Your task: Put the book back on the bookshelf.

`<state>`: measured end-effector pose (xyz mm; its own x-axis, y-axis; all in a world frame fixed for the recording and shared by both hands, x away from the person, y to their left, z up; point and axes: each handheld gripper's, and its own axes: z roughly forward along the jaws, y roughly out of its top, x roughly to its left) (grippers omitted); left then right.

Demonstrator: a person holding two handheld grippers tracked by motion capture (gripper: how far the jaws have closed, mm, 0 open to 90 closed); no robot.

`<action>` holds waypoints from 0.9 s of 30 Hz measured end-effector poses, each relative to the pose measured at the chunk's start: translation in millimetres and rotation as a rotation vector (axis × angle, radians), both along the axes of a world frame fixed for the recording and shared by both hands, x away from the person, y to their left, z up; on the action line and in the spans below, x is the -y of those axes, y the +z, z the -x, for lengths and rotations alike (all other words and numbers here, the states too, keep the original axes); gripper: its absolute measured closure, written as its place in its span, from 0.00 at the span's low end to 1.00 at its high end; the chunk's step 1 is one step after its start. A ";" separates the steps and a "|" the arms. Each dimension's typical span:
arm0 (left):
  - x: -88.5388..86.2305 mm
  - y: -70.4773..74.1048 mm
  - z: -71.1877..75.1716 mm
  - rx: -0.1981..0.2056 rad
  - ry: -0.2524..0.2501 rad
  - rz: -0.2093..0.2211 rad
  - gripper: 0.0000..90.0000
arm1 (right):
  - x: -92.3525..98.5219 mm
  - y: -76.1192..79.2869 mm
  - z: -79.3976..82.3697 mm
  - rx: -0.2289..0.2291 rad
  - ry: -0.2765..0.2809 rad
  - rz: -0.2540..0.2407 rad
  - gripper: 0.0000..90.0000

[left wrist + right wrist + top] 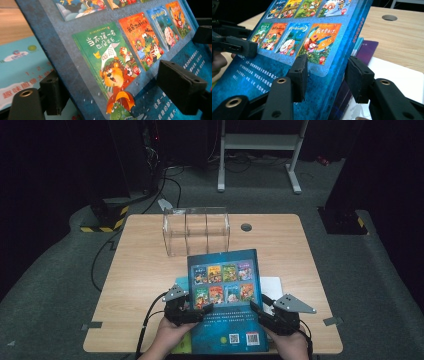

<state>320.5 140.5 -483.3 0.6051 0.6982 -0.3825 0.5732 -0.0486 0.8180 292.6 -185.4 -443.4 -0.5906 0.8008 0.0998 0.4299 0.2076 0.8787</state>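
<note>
Both grippers flank a blue book [226,295]. On my right gripper [325,77] the jaws straddle its edge, though I can't tell if they pinch. My left gripper [107,97] stands apart around the opposite edge, not clamping. Beyond them waits a clear rack [196,231]. I judge the book lifted off the stack [364,50] but not yet slotted.

Each hand-held gripper is black: the left hand-held gripper [200,310] and right hand-held gripper [256,307] carry grey three-cornered plates on top, brass-ringed screw holes in blocky padded jaws, and trailing black cables.
</note>
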 end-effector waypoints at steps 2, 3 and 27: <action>-0.5 2.1 0.9 0.009 0.007 -0.003 0.21 | 0.9 1.0 -0.4 -0.004 -0.005 -0.030 0.64; -0.6 3.3 1.5 0.015 0.006 -0.008 0.21 | 0.9 1.1 -0.4 -0.006 -0.006 -0.035 0.64; 2.4 40.2 11.8 0.153 0.089 0.018 0.31 | -0.9 35.0 6.2 0.105 -0.053 -0.095 0.69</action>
